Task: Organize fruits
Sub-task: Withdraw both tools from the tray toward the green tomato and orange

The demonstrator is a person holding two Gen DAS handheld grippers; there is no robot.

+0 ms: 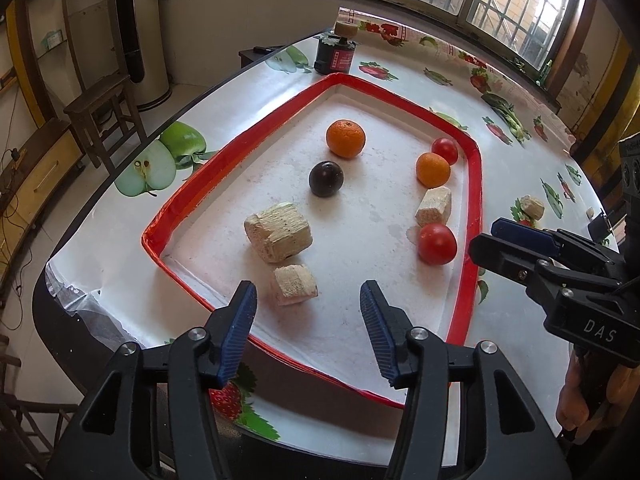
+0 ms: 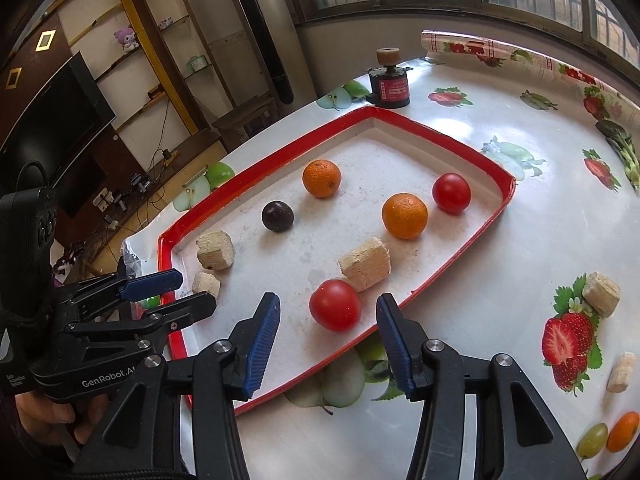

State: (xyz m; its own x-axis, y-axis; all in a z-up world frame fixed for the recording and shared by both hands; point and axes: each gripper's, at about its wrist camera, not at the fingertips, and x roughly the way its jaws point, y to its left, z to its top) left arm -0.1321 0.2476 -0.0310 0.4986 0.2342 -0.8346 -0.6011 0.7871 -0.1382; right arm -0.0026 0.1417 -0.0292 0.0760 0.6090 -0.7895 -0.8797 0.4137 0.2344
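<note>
A white tray with a red rim (image 1: 474, 200) (image 2: 460, 136) lies on the fruit-print tablecloth. In it are two oranges (image 1: 345, 139) (image 1: 433, 168), two red tomatoes (image 1: 445, 150) (image 1: 437, 243), a dark plum (image 1: 326, 178) and several pale cut chunks. My left gripper (image 1: 307, 292) is open at the tray's near edge, with a small chunk (image 1: 295, 290) just beyond its fingertips, untouched. My right gripper (image 2: 328, 300) is also open, and the near tomato (image 2: 335, 310) sits between its fingertips without contact. Each gripper shows from the side in the other's view.
A black jar with a red label (image 1: 334, 56) (image 2: 390, 88) stands behind the tray. Loose pale chunks (image 2: 602, 288) (image 2: 620, 372), an orange (image 2: 623, 431) and a green grape (image 2: 593, 440) lie on the cloth to the right. The table edge runs along the left, with a wooden stool (image 1: 100, 108) beyond.
</note>
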